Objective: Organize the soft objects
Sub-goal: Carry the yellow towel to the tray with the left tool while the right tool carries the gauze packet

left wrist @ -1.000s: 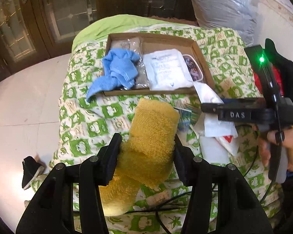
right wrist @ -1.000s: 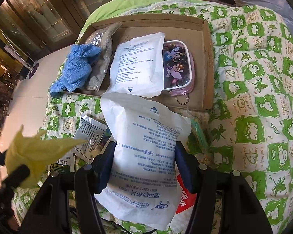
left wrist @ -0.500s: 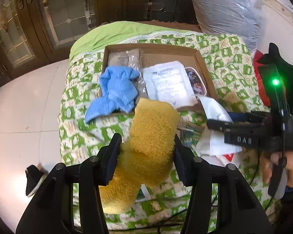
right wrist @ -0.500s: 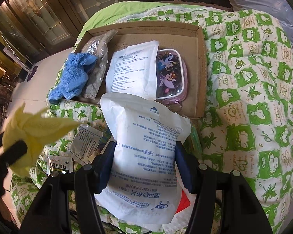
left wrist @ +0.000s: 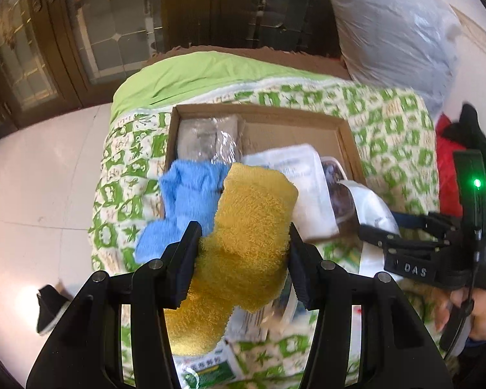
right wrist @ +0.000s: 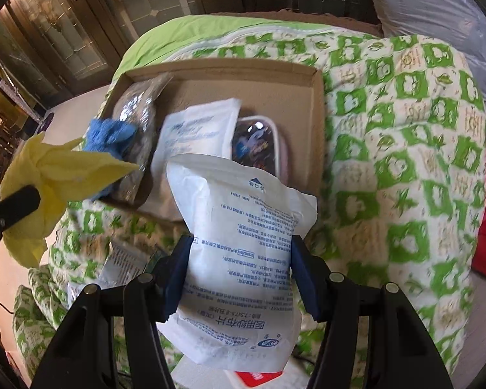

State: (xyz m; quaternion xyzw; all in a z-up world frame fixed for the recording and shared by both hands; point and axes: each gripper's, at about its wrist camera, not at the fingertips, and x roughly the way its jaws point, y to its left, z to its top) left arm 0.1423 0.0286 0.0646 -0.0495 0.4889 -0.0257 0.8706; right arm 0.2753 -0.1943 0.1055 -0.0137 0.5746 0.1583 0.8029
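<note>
Both loads nearer the cardboard box (right wrist: 317, 123): left tongs (left wrist: 241, 253) pinching yellow towel (left wrist: 249, 227), right tongs (right wrist: 241, 269) pinching white packet (right wrist: 243, 243).

Colours and patterns noted
Yellow towel (left wrist: 249, 227) between black claw fingers; blue cloth (left wrist: 184, 201) beyond-left; white pouch (right wrist: 243, 249), blue print; green-and-cream quilt (right wrist: 405, 149).

Black hand-held gripper (left wrist: 243, 253), silver screws, "DAS" marking, green light

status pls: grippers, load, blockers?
Left gripper shut on yellow towel. Right gripper shut on white pouch. Both lifted over quilt, short of box. Box already crowded: blue towel, pouches; right rear corner free.
</note>
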